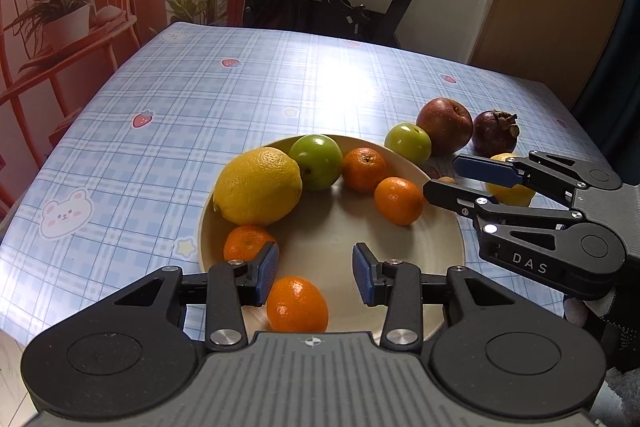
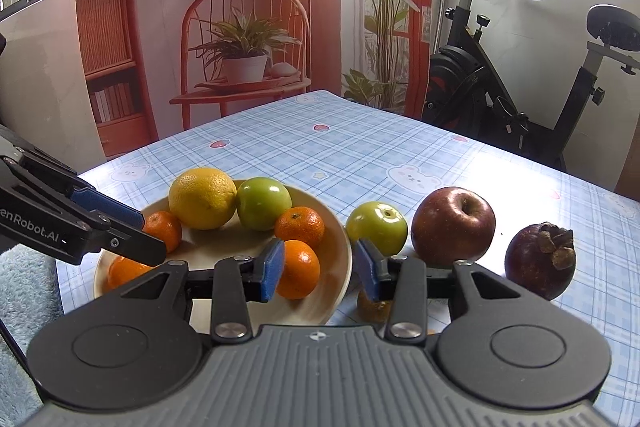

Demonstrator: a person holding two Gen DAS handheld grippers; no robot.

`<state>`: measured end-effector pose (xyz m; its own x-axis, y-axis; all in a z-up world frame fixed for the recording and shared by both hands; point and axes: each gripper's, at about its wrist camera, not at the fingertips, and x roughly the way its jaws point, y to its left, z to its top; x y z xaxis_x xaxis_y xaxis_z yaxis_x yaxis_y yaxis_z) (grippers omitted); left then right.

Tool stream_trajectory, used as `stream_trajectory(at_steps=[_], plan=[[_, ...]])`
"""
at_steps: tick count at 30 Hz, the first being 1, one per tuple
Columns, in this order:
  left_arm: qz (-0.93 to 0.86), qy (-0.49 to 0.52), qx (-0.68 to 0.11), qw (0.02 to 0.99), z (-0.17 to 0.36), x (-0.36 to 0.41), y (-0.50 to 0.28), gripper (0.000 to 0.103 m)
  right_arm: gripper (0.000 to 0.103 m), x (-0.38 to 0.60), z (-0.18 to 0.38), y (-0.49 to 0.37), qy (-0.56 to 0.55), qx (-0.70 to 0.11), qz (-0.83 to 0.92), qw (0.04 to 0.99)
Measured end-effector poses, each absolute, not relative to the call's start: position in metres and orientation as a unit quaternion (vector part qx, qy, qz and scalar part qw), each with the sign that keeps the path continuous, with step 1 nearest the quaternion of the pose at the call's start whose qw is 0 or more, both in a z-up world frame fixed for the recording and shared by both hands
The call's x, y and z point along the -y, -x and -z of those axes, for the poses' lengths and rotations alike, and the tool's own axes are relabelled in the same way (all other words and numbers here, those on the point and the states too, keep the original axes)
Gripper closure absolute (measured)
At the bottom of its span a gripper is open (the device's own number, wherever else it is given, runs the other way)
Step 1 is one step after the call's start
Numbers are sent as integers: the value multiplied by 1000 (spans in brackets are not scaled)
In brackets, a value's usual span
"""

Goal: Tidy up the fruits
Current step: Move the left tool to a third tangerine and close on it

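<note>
"DAS" on the right tool [image 1: 440,175], "enRobot.AI" on the left tool [image 2: 154,233]

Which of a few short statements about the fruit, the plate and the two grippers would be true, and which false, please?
1. The lemon lies on the plate. True.
2. The red apple lies on the plate. False: it sits on the tablecloth.
3. The left gripper clamps a tangerine. False: its pads touch nothing.
4. The mangosteen is off the plate. True.
5. The right gripper holds a green apple. False: it is open and empty.
</note>
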<state>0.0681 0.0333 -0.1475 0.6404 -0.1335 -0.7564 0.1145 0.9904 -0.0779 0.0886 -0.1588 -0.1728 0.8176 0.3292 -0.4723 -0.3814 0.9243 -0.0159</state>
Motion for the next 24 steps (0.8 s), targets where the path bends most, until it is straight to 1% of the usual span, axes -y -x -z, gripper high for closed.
stream_trajectory(at_steps=[7,12,18,24], plan=[[83,7,-408,909,141,-17,-79,60,60,192,165,-70,45,-216,-152,963],[107,2,-406,907,142,5,-89,60,60,213,168,-55,27,-217,-133,967],[141,0,-404,904,142,27,-101,61,60,217,180,-38,18,-238,-145,960],[153,-11,-404,902,146,42,-109,62,60,214,192,-44,10,-263,-140,954]])
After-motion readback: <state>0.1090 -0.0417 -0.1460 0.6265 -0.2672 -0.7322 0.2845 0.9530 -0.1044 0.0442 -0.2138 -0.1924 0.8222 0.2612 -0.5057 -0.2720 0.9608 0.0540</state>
